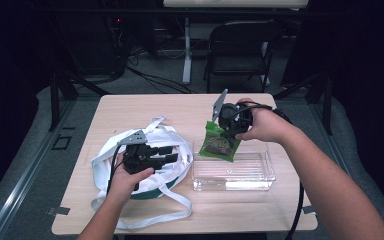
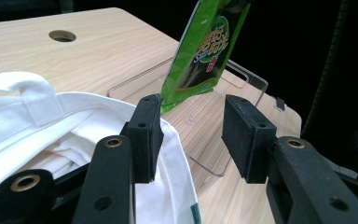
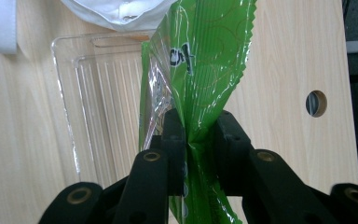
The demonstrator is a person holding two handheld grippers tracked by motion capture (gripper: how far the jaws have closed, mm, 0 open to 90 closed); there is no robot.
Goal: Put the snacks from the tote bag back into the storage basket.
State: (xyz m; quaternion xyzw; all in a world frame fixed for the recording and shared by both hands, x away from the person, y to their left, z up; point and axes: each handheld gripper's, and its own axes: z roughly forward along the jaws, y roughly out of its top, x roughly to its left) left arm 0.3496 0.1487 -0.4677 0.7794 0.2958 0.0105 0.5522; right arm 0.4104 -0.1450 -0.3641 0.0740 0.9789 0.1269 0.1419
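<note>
The right gripper (image 1: 223, 131) pinches a green snack packet (image 1: 220, 144) by one end, its two black pads pressed flat on the crinkled film in the right gripper view, so its jaws are clamped narrow on the packet (image 3: 200, 70). The packet hangs over the far left corner of a clear plastic tray (image 1: 260, 172), its lower end down at the tray's rim; whether it touches the tray floor I cannot tell. The tray sits on the wooden table (image 1: 180, 107), just right of a white cloth bag (image 1: 172, 137) with long straps. The left gripper (image 1: 172, 155) rests over that bag, jaws partly apart with nothing between them; in the left gripper view one pad (image 2: 147, 135) lies against the bag's white rim (image 2: 172, 163) and the other stands free above the tray's edge (image 2: 209, 170), with the green packet (image 2: 205, 51) upright beyond them.
</note>
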